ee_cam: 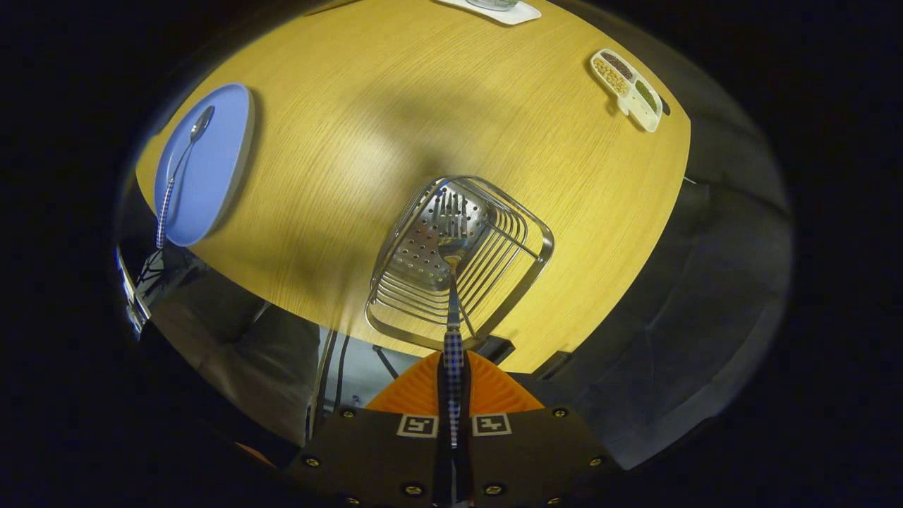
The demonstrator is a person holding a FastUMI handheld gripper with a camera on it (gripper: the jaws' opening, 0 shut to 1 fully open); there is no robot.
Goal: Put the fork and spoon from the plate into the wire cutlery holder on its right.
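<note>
gripper (452, 384) fingers are closed on the checked handle of the fork (451, 282), one finger pressing each side, so the fork runs straight out ahead along the fingers' own line. its tines hang over the open top of the wire cutlery holder (518, 271), above the perforated base — whether they have passed the rim yet is hard to tell. that is the relation that matters: the fork's long axis points tines-first into the holder's mouth, the handle close to the holder's near wire edge, so lowering along that axis looks like what is called for. the spoon (178, 166) lies on the blue plate (219, 169), well off to the left of the holder, bowl away, handle overhanging the plate's near rim. beyond, a divided snack dish (645, 109) sits on the wooden table (395, 99).
</note>
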